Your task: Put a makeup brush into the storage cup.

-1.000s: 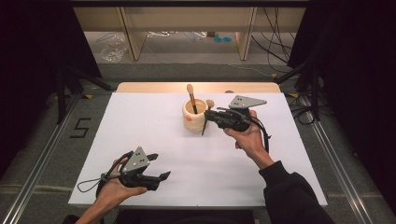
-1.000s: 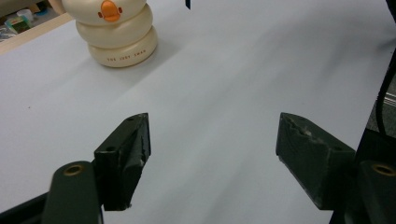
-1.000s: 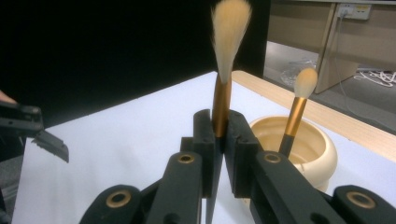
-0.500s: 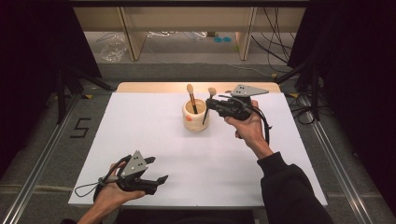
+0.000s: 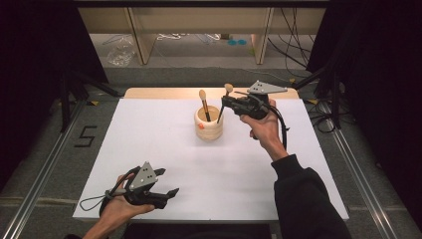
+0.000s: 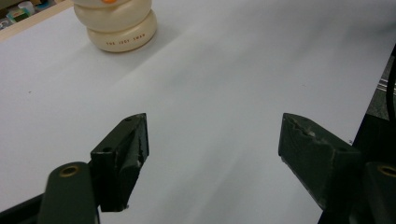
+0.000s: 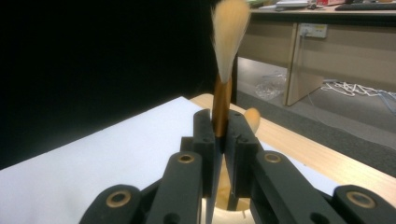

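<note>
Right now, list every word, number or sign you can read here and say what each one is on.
"5": a large dark numeral on the floor left of the table.
A row of small brown capital letters runs round the base of the cream holder; too small and blurred to read for certain.
Nothing else is legible.

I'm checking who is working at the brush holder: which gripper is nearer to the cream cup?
Right. The right gripper is just beside the cream cup, shut on a brush above its rim. The left gripper rests open near the table's front edge, well apart.
</note>
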The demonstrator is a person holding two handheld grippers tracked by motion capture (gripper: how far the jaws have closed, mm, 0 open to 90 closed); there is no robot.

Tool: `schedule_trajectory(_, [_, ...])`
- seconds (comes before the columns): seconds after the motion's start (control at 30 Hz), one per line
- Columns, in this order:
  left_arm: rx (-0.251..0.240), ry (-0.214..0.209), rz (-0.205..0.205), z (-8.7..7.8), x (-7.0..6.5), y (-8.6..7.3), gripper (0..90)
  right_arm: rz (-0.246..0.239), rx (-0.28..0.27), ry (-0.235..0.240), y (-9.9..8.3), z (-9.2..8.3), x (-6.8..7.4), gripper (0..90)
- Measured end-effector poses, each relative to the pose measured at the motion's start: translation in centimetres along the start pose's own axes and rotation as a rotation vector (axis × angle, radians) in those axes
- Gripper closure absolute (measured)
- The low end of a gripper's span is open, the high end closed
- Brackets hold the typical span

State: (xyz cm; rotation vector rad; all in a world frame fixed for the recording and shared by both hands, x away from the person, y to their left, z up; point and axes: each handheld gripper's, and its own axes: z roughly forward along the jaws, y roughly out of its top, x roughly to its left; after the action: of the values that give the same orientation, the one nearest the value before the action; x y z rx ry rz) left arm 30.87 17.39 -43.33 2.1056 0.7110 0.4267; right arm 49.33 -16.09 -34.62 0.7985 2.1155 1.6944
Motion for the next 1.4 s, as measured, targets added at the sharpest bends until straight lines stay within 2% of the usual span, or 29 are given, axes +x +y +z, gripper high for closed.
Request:
schedule_trajectory(0.13, [0.007, 0.0, 0.0, 0.0, 0.0, 0.0, 24.5, -0.006, -0.018, -0.016, 0.4, 0.4, -0.5, 84.7])
schedule_trajectory(0.23, [0.004, -0.008, -0.001, 0.1, 0.1, -0.1, 24.5, 0.001, -0.016, -0.02, 0.5, 0.7, -0.7, 84.7])
schedule_trajectory(0.4, [-0.008, 0.0, -0.015, 0.1, -0.1, -0.1, 24.4, 0.007, -0.01, -0.029, 0.3, 1.4, -1.0, 84.7])
schedule_trajectory(0.43, [0.004, 0.0, -0.002, 0.0, 0.0, 0.0, 24.4, 0.001, -0.012, -0.035, 0.2, 1.5, -1.1, 84.7])
schedule_trajectory(0.57, [0.001, -0.008, 0.0, 0.1, 0.1, -0.1, 24.3, 0.01, -0.012, -0.038, 0.1, 1.9, -1.3, 84.7])
schedule_trajectory(0.6, [-0.005, -0.007, -0.007, 0.1, 0.0, -0.1, 24.3, -0.005, -0.02, -0.046, 0.2, 2.0, -1.4, 84.7])
schedule_trajectory(0.63, [-0.008, -0.006, 0.011, 0.1, 0.1, 0.0, 24.3, 0.0, -0.02, -0.042, 0.2, 2.1, -1.4, 84.7])
schedule_trajectory(0.7, [-0.009, -0.007, 0.008, 0.1, 0.0, 0.0, 24.3, 0.006, -0.02, -0.045, 0.3, 2.2, -1.3, 84.7])
schedule_trajectory(0.73, [-0.008, -0.007, -0.011, 0.1, -0.1, 0.0, 24.3, 0.005, -0.021, -0.042, 0.4, 2.3, -1.3, 84.7])
schedule_trajectory(0.77, [-0.01, -0.009, -0.014, 0.2, -0.1, -0.1, 24.3, 0.001, -0.024, -0.048, 0.4, 2.5, -1.3, 84.7])
schedule_trajectory(0.87, [-0.008, -0.003, -0.012, 0.1, -0.1, 0.0, 24.3, 0.007, -0.02, -0.043, 0.4, 2.9, -1.3, 84.7])
schedule_trajectory(0.9, [-0.011, 0.0, -0.014, 0.1, -0.1, 0.0, 24.3, -0.011, -0.032, -0.047, 0.4, 3.1, -1.5, 84.7])
schedule_trajectory(0.97, [-0.007, 0.002, -0.009, 0.0, -0.1, -0.1, 24.2, 0.007, -0.021, -0.05, 0.3, 3.3, -1.4, 84.7])
schedule_trajectory(1.03, [-0.004, 0.001, -0.005, 0.0, 0.0, -0.1, 24.2, -0.005, -0.026, -0.054, 0.2, 3.5, -1.7, 84.7])
schedule_trajectory(1.07, [-0.009, -0.003, -0.012, 0.1, -0.1, -0.1, 24.2, 0.012, -0.022, -0.057, 0.2, 3.5, -1.6, 84.7])
schedule_trajectory(1.1, [-0.01, -0.006, -0.012, 0.1, -0.1, -0.1, 24.2, 0.009, -0.013, -0.056, 0.1, 3.5, -1.7, 84.7])
schedule_trajectory(1.13, [0.004, -0.013, 0.003, 0.1, -0.1, -0.1, 24.2, 0.001, -0.022, -0.059, 0.0, 3.6, -1.8, 84.7])
schedule_trajectory(1.2, [-0.002, -0.006, 0.012, 0.1, -0.1, -0.1, 24.2, -0.005, -0.019, -0.064, -0.1, 3.7, -1.8, 84.7])
schedule_trajectory(1.33, [0.001, -0.007, 0.007, 0.1, -0.2, -0.1, 24.2, 0.014, -0.004, -0.062, -0.4, 3.9, -1.9, 84.7])
schedule_trajectory(1.37, [-0.007, -0.007, 0.028, 0.1, 0.0, -0.1, 24.2, 0.005, -0.004, -0.07, -0.5, 4.0, -2.0, 84.7])
schedule_trajectory(1.4, [-0.01, -0.007, -0.001, 0.2, -0.2, -0.1, 24.2, -0.002, -0.004, -0.071, -0.6, 4.0, -2.0, 84.7])
